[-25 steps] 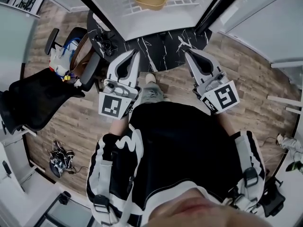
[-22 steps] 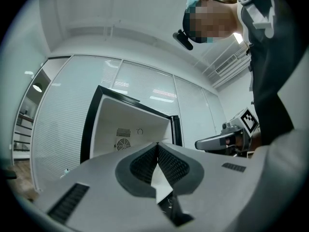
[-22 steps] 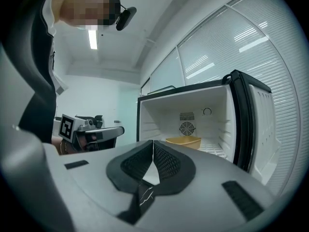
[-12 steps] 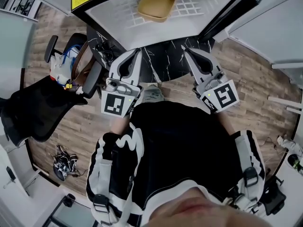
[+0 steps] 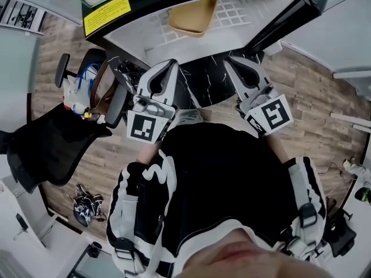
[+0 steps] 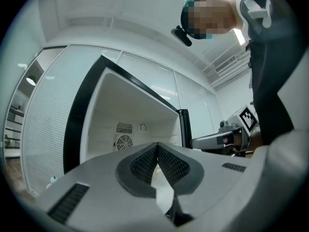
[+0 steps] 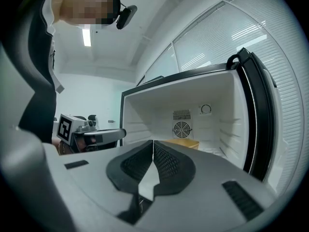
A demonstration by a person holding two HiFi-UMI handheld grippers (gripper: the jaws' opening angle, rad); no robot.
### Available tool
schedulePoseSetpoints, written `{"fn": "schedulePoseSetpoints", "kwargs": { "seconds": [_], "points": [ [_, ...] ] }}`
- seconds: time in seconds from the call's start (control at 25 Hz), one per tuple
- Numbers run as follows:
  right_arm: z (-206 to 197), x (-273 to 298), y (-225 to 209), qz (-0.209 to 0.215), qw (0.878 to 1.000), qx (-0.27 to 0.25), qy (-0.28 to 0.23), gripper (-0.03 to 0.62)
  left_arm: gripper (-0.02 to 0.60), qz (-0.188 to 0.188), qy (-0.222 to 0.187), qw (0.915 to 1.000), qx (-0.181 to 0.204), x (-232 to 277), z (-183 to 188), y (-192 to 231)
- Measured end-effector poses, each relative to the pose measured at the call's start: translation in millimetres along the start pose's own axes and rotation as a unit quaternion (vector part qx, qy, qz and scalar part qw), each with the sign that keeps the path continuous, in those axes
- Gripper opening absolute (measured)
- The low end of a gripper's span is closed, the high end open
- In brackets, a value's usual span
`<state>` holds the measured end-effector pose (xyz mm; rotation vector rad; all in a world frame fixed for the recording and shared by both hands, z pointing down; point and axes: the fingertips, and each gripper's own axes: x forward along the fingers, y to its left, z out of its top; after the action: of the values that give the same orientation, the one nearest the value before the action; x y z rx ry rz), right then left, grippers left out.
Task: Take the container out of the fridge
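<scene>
Tan container [image 5: 192, 17], seemingly a shallow tub, on the white wire shelf [image 5: 237, 7] inside the open fridge [image 5: 139, 33], left gripper [image 5: 171, 64] and right gripper [image 5: 230, 61] before the opening, jaws pressed together, both empty

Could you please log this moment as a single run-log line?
fridge: open | container: on wire shelf, untouched | left hand-held gripper: shut, empty | right hand-held gripper: shut, empty

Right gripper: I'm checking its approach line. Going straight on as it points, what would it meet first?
Probably the yellow container inside the open fridge. The right gripper, jaws shut, aims into the cavity with nothing nearer showing, though depth is unclear.
</scene>
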<state>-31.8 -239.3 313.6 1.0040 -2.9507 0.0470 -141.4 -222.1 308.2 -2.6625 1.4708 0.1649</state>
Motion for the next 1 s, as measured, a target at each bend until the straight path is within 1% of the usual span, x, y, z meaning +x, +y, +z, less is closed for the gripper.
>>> {"fn": "schedulePoseSetpoints", "kwargs": {
  "seconds": [0.2,0.72,0.84,1.0],
  "points": [
    [5.3,12.0,-6.9,-0.009,1.0,0.0,-0.003,0.012,0.003,-0.013,0.003,0.9999,-0.003,13.5,2.8,8.0],
    [7.9,37.5,-21.1,-0.033,0.999,-0.002,-0.005,0.012,0.002,-0.061,0.019,0.9975,-0.032,38.5,-7.8,14.7],
    [9.4,39.6,-24.3,-0.031,0.999,-0.005,-0.008,0.012,0.003,-0.06,0.019,0.9976,-0.029,44.5,-7.8,14.3],
    [9.8,37.1,-27.4,-0.018,1.0,-0.006,-0.011,0.012,0.003,-0.045,0.022,0.9986,-0.017,50.2,-9.7,12.0]
  ]
}}
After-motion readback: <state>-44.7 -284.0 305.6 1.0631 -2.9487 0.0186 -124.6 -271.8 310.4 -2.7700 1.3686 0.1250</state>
